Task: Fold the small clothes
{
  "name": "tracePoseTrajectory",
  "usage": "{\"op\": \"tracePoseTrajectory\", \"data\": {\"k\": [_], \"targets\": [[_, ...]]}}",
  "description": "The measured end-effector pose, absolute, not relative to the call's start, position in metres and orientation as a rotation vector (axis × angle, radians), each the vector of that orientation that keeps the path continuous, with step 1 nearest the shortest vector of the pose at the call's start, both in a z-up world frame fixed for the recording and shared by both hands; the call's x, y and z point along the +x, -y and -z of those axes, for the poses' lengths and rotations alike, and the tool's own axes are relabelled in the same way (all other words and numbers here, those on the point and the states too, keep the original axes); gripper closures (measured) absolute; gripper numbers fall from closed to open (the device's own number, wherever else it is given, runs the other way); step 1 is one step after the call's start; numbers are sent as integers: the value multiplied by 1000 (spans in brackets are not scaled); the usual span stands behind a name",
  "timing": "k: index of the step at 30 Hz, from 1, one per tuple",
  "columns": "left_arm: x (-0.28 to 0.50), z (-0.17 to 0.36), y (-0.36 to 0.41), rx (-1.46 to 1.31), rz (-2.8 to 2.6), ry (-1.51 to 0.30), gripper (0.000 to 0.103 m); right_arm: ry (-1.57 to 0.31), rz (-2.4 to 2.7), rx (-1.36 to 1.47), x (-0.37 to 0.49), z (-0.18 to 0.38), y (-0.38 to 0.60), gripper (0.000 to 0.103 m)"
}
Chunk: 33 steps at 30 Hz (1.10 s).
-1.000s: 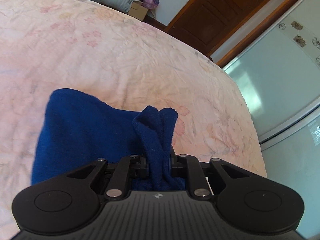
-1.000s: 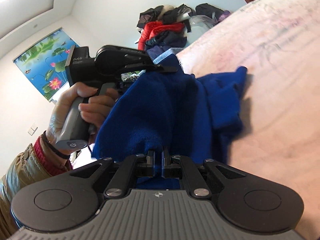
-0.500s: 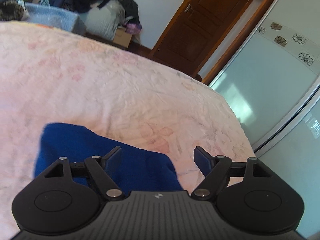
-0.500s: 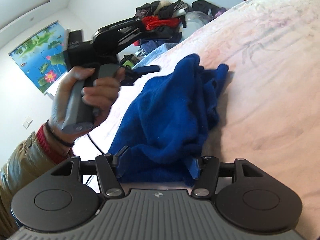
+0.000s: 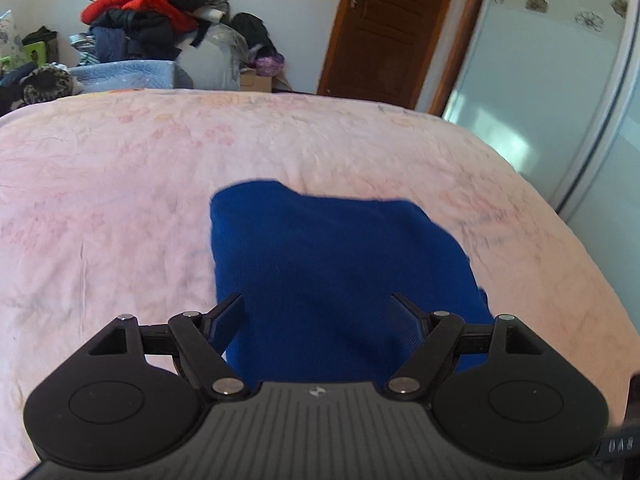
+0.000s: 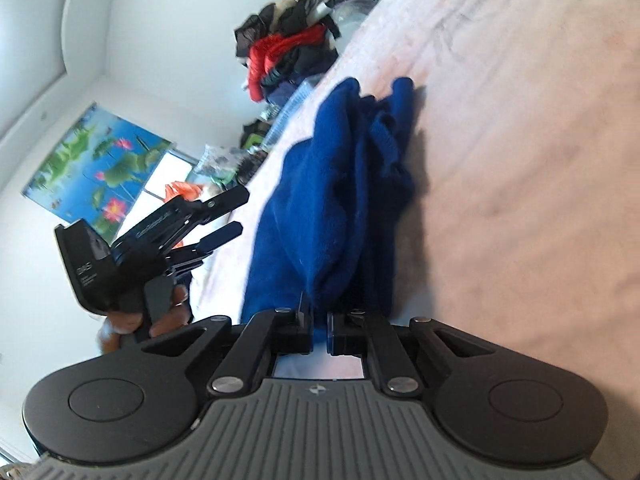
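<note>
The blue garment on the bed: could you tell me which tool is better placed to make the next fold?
Probably the right tool: it appears shut on the blue garment's near edge. The left tool is open, holding nothing.

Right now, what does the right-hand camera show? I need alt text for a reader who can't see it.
A blue garment lies bunched on a pink bedspread, its near edge pinched in the closed right gripper. To the left a hand holds the left gripper, fingers apart and clear of the cloth. A pile of clothes sits beyond the bed.

Fuzzy knit blue garment, matt cotton bedsheet
</note>
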State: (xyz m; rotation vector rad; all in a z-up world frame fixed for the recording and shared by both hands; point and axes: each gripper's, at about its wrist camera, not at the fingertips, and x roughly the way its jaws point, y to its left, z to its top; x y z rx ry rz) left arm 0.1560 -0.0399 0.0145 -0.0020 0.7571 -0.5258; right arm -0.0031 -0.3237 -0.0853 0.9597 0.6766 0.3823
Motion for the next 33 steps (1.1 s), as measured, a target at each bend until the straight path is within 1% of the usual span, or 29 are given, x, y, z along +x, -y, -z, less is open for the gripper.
{"op": "tracePoseTrajectory", "data": {"k": [2, 3, 4, 5, 7, 8, 9, 10, 12, 14, 15, 16, 17, 20, 23, 26, 32, 33], "targets": [[140, -11, 40, 36, 535, -727, 24, -710, -338, 890, -5, 78, 325, 82], [132, -10, 40, 64, 541, -704, 24, -696, -327, 837, -8, 69, 326, 78], [124, -9, 39, 90, 538, -684, 24, -667, -306, 780, -11, 58, 328, 72], [116, -9, 38, 109, 534, -665, 24, -647, -279, 721, -12, 46, 328, 72], [101, -8, 32, 130, 568, -629, 24, -624, -266, 654, -9, 30, 329, 56], [95, -6, 29, 143, 589, -620, 23, -620, -281, 655, -6, 26, 330, 51], [88, -5, 27, 155, 607, -613, 20, -619, -283, 655, -4, 25, 329, 39], [82, -3, 24, 166, 626, -605, 17, -632, -275, 649, 0, 26, 327, 35], [69, 1, 22, 211, 675, -593, 16, -679, -250, 648, 9, 34, 322, 35], [59, 7, 24, 292, 680, -581, 16, -696, -256, 676, 15, 43, 320, 40], [53, 9, 25, 342, 683, -567, 16, -698, -264, 693, 17, 47, 319, 59], [48, 11, 27, 389, 685, -547, 16, -703, -269, 701, 19, 48, 316, 85], [41, 14, 29, 441, 682, -523, 16, -698, -268, 687, 19, 47, 314, 93], [28, 24, 36, 578, 660, -453, 16, -672, -279, 671, 16, 38, 312, 92], [22, 32, 42, 638, 629, -413, 16, -643, -325, 783, 18, 37, 322, 92], [22, 32, 42, 623, 577, -389, 16, -612, -367, 882, 20, 35, 327, 92], [37, 22, 33, 507, 519, -389, 16, -568, -422, 983, 27, 33, 326, 92], [38, 20, 30, 487, 533, -389, 28, -564, -428, 987, 28, 33, 326, 92]]}}
